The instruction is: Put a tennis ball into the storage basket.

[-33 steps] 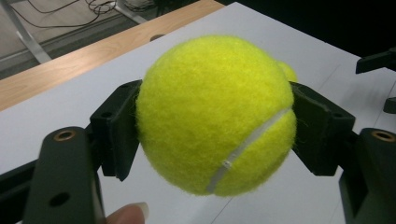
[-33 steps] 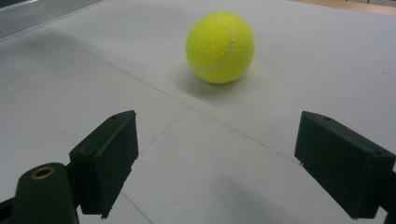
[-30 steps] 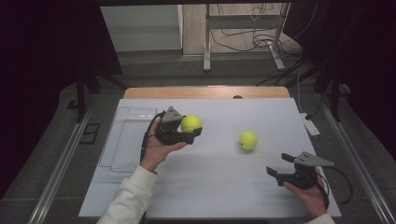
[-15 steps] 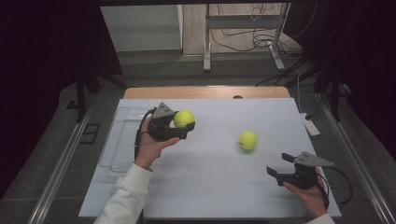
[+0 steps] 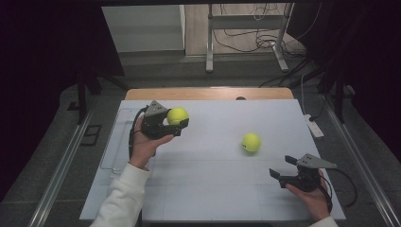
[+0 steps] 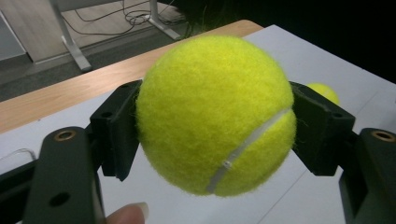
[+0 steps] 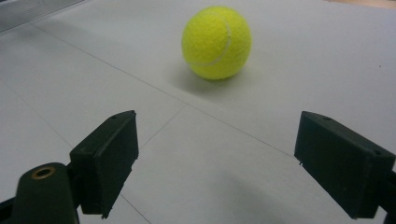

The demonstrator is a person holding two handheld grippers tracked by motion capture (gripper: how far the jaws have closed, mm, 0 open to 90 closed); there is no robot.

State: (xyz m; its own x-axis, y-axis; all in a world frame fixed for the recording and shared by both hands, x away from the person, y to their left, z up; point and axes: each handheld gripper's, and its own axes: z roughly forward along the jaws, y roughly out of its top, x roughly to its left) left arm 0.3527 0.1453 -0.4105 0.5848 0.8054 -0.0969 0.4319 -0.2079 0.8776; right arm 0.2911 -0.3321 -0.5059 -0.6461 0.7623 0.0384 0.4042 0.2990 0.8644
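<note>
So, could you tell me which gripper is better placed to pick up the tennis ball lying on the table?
Right. The right gripper is open and empty, with the loose ball straight ahead of its jaws. The left gripper is shut on the other ball.

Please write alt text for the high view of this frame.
The left tongs grip a fuzzy yellow-green tennis ball above the white table. A second yellow-green tennis ball lies on the table, apart from the right tongs, which sit open near the front right.
</note>
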